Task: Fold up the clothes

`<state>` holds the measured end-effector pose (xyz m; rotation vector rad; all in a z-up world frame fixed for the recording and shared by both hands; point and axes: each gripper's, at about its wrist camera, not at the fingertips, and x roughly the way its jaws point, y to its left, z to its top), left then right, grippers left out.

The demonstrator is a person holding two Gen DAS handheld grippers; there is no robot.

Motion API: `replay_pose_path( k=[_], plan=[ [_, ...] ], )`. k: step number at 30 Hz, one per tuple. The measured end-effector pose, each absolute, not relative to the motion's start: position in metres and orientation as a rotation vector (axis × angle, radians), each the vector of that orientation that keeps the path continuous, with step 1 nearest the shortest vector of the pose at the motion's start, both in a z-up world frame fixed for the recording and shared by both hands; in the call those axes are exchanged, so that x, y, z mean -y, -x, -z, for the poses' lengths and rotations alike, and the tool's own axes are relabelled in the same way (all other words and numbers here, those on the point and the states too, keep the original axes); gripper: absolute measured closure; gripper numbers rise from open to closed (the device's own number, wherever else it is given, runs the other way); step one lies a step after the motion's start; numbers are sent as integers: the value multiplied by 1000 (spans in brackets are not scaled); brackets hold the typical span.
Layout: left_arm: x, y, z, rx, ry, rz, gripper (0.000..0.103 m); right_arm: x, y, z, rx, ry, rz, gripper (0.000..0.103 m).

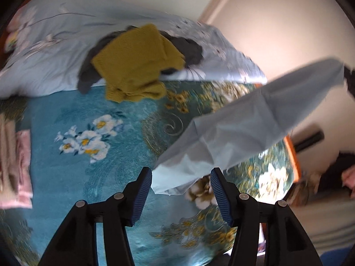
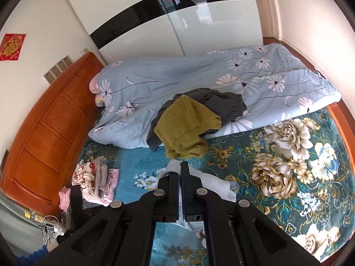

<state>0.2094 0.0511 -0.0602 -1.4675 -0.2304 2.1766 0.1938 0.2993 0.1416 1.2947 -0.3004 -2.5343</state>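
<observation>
A pale blue garment (image 1: 244, 128) stretches in the air from the upper right down to my left gripper (image 1: 180, 173). That gripper is open, and the garment's lower end hangs loose between its blue pads (image 1: 142, 190) without being pressed. My right gripper (image 2: 180, 166) is shut on the same pale garment (image 2: 213, 184), which bunches around its fingers above the bed. In the left wrist view it shows as a dark shape (image 1: 349, 82) at the cloth's far end. A mustard knit sweater (image 2: 186, 124) lies over a dark grey garment (image 2: 221, 102) further back on the bed.
The bed has a teal floral spread (image 1: 66, 166) and a rumpled light blue flowered quilt (image 2: 188, 75) along its far side. A stack of folded clothes (image 2: 97, 181) sits near the wooden headboard (image 2: 44, 133). A white and black wardrobe (image 2: 155, 22) stands behind.
</observation>
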Motion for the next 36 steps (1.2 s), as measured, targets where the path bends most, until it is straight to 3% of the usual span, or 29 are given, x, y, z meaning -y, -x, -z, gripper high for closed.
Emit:
replay_pose_path(
  k=[7,14,16,19,20,21,27,36],
  plan=[
    [-112,-194,106,-186,1418,-1938,40,-306,-212,-139,340,-1395,2629,101],
    [-153,-196,137,-390,1333,-1815,40,-309,-226,-132,418,-1478,2728,101],
    [-159,-193,142,-405,1340,-1819,45,-310,-228,-130,434,-1501,2748,101],
    [-156,-188,142,-372,1362,-1857,78,-314,-229,-125,448,-1534,2765,101],
    [-153,-186,139,-362,1365,-1883,95,-315,-229,-123,453,-1544,2769,101],
    [-151,-184,137,-350,1366,-1911,100,-317,-230,-122,457,-1553,2772,101],
    [-117,-169,77,-250,1285,-2166,100,-328,-228,-124,417,-1529,2778,101],
    [-83,-181,-89,-154,987,-2605,100,-368,-217,-172,370,-1243,2774,101]
  ],
)
